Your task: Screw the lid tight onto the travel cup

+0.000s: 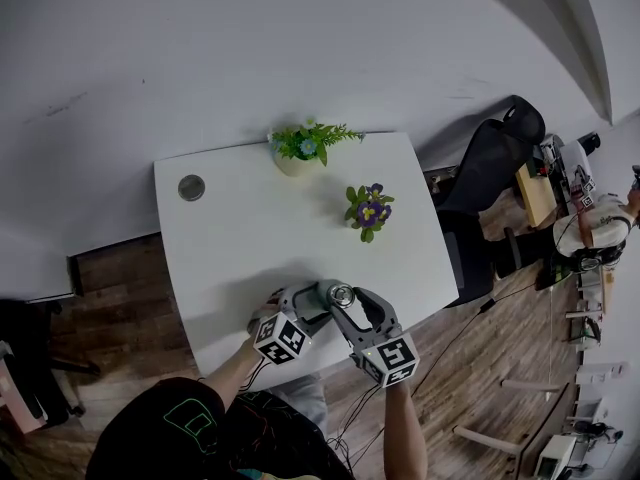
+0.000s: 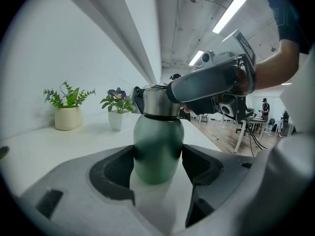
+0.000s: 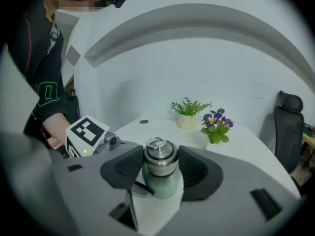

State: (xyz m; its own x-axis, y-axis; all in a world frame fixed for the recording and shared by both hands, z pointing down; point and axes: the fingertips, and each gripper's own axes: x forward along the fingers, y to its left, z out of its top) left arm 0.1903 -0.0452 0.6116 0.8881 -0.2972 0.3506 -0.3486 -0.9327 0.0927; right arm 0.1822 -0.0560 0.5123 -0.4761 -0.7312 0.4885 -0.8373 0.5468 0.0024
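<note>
A white surface (image 1: pixel 240 243) with rounded corners carries four things. A small round grey disc (image 1: pixel 191 187) lies by its far left corner. A leafy potted plant (image 1: pixel 303 148) stands at the far edge and a purple-flowered pot (image 1: pixel 367 209) nearer the right edge. The green travel cup (image 2: pixel 157 149), steel lid (image 3: pixel 160 155) on top, stands upright beside the near edge.

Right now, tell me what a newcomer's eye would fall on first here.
At the near edge of the white table, a green travel cup stands clamped by both grippers: the left gripper holds its body, and the right gripper is closed on its steel lid. Behind it stand a leafy green plant at the far edge and a purple-flowered plant nearer the middle.
</note>
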